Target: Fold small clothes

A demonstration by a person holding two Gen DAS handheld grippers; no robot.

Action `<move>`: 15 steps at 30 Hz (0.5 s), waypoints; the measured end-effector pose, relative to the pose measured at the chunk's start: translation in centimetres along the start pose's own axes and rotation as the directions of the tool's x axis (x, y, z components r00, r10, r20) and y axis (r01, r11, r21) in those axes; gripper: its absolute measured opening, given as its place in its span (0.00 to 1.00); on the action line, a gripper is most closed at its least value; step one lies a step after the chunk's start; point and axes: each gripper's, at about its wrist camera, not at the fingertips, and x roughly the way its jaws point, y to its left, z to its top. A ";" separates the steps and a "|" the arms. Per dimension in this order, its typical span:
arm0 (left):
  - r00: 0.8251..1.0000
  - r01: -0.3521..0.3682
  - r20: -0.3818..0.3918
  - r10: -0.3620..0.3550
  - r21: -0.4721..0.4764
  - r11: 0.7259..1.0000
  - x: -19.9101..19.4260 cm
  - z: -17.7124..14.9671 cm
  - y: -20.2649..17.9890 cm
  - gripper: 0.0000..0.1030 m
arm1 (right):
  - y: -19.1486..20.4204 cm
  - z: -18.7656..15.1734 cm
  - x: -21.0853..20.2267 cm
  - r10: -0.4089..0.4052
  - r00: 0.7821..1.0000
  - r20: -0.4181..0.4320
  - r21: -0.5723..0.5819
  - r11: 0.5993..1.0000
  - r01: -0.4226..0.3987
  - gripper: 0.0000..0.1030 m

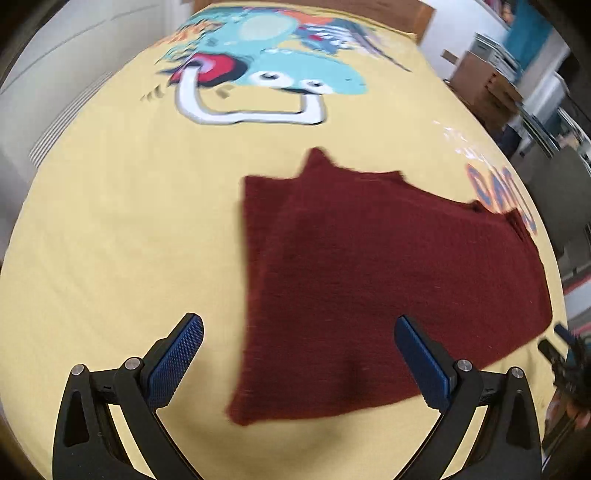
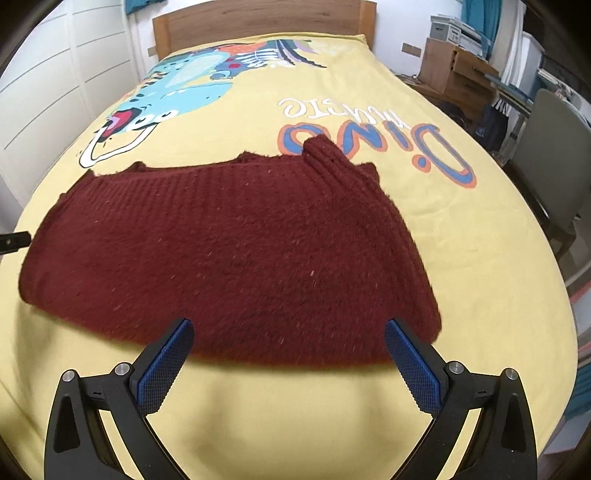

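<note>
A dark red knitted sweater [image 1: 369,280] lies folded flat on the yellow bedspread [image 1: 110,229]; it also shows in the right wrist view [image 2: 229,251], with one ribbed sleeve or collar part sticking up at its far edge. My left gripper [image 1: 299,332] is open and empty, hovering over the sweater's near left edge. My right gripper [image 2: 288,332] is open and empty, just above the sweater's near edge. The tip of the right gripper shows at the far right of the left wrist view [image 1: 565,354]. The tip of the left gripper shows at the left edge of the right wrist view [image 2: 14,240].
The bedspread [image 2: 443,258] has a dinosaur print [image 2: 184,88] and lettering [image 2: 369,144]. A wooden headboard [image 2: 258,22] stands at the far end. White wardrobe doors [image 2: 44,81] are on the left. Cardboard boxes [image 2: 454,70] and a chair [image 2: 554,147] stand on the right.
</note>
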 end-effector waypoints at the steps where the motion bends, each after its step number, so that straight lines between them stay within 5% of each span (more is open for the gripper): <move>1: 1.000 0.005 -0.011 -0.005 -0.018 1.000 0.3 -0.1 0.5 0.99 | 0.1 -0.4 -0.2 0.002 1.000 -0.007 0.004 1.000 -0.002 1.00; 9: 0.987 0.076 -0.134 -0.092 -0.121 0.990 4.8 -1.6 2.6 0.99 | 0.2 -3.4 0.8 -0.011 0.996 -0.086 0.017 1.000 0.012 1.00; 15: 0.986 0.104 -0.116 -0.119 -0.130 0.986 5.6 -2.3 2.2 0.98 | -0.3 -4.4 1.0 -0.019 0.993 -0.117 0.028 0.999 0.023 1.00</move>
